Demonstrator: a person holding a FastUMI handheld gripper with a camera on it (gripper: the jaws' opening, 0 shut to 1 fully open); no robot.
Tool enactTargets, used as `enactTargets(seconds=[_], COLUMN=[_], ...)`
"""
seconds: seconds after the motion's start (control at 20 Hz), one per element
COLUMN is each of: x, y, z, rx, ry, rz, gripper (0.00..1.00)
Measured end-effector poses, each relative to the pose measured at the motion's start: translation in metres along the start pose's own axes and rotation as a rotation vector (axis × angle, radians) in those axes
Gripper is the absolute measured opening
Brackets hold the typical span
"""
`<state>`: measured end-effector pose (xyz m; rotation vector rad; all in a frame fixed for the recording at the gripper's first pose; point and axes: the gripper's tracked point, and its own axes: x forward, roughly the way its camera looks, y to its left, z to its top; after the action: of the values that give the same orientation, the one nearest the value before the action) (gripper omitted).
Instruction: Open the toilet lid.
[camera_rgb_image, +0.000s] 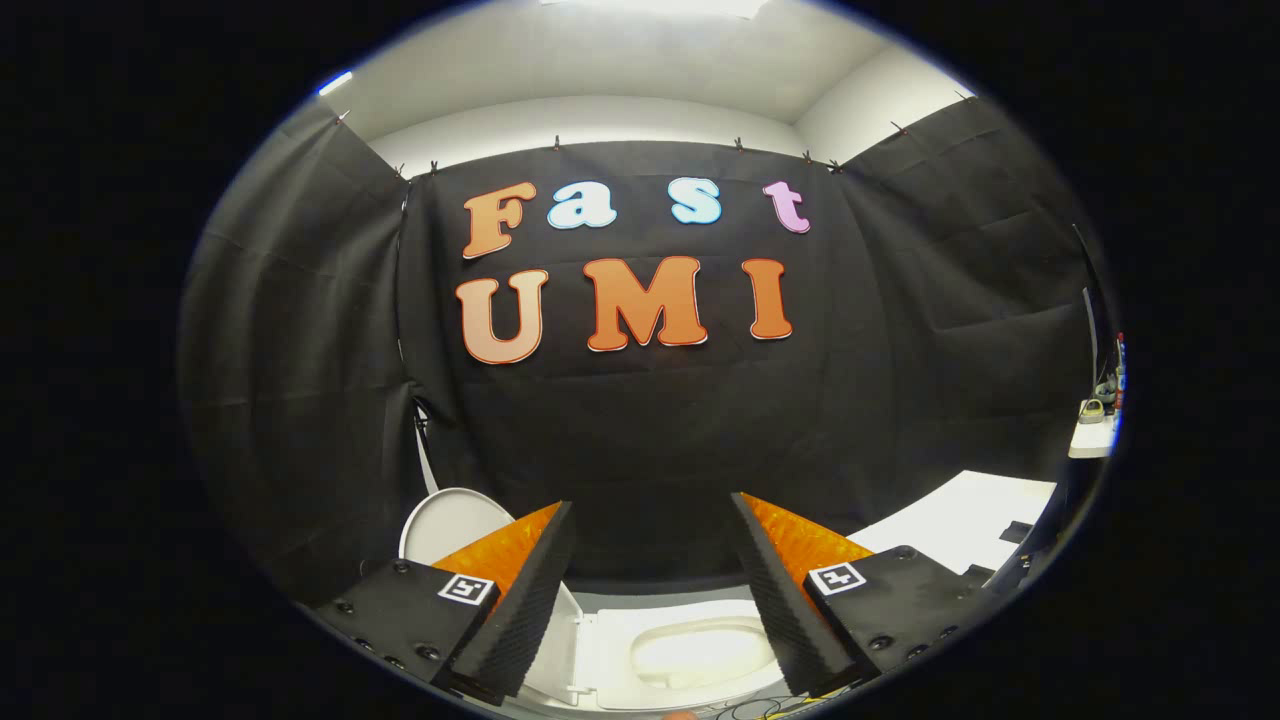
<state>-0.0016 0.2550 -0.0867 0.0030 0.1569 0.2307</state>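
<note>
Looking down along the gripper (652, 515), I see its two fingers spread wide apart with nothing between them and nothing held. Going left to right: black cloth wall (300, 400) on the left, with a thin white cable or pipe hanging down it near the lid. The toilet lid (450, 520) stands raised just behind and to the left of the left finger (525, 590), its rounded white face upright against the cloth; lower part is hidden by the finger, so I can't tell the hinge. Between the fingers and below their tips sits the toilet seat (610, 650) with the open bowl (700, 650) in it, well lit inside. The right finger (785, 590) overlaps the seat's right edge. Beyond it a white table (965, 525) with a small dark item on it, then a shelf edge with small clutter, too small to name.
</note>
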Motion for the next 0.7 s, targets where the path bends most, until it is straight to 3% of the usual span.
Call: enactTargets(seconds=[0.7], x=[0.0022], y=[0.0016], z=[0.0], rx=[-0.014], ry=[-0.005], rz=[0.008], gripper=[0.98])
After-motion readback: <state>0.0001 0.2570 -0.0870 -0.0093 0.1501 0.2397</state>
